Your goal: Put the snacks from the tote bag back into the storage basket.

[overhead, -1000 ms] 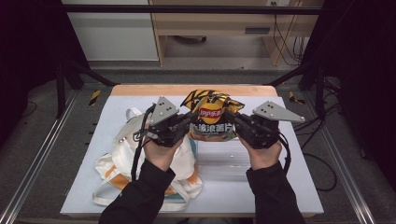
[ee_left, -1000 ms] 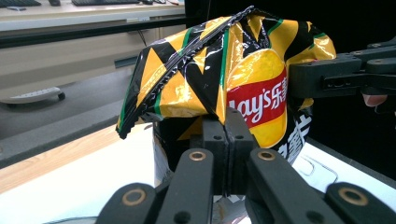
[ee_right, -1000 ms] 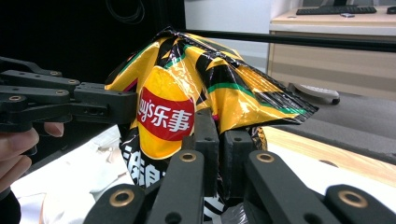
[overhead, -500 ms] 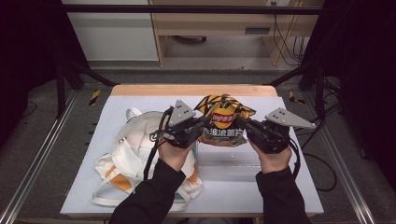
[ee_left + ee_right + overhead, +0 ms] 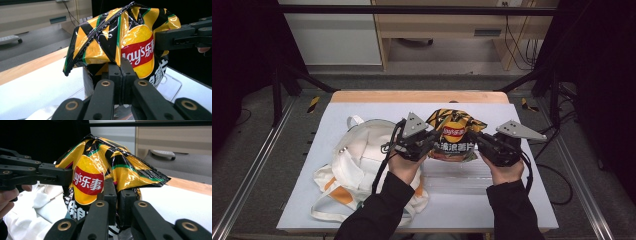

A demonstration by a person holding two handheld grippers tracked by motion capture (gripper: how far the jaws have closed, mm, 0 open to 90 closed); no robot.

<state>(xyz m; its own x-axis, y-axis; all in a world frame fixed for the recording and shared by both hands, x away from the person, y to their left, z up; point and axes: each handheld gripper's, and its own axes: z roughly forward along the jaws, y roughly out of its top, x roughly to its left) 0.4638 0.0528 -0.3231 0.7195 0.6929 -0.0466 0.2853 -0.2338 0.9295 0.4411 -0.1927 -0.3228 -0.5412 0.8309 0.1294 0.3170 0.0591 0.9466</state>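
From above, your two hands come in over the table (image 5: 512, 115), and each holds a gripper on one side of the chip bag (image 5: 454, 135). Your left gripper (image 5: 432, 141) pinches the bag's left edge, and your right gripper (image 5: 476, 140) pinches its right edge. The bag hangs between them, its printed face toward you, over a clear tray (image 5: 462, 177) that lies on the white tabletop. A white backpack (image 5: 362, 160) with orange patches lies to the left of the tray, under your left forearm.

Along your left gripper (image 5: 121, 72), the two black jaws are pressed together on the lower edge of the bag (image 5: 120, 42), with a thin fold of foil caught between them. The bag rises above the jaws, crumpled and bowed, yellow and black with a red logo. Your right gripper (image 5: 160, 41) grips its far side at the right of the picture. The tray (image 5: 172, 82) shows below and behind the bag.

Along your right gripper (image 5: 116, 195), the jaws are likewise clamped on the bag's (image 5: 110, 167) lower edge. Your left gripper (image 5: 71, 177) reaches in from the left and bites the opposite side. The backpack (image 5: 40, 207) lies beneath it.
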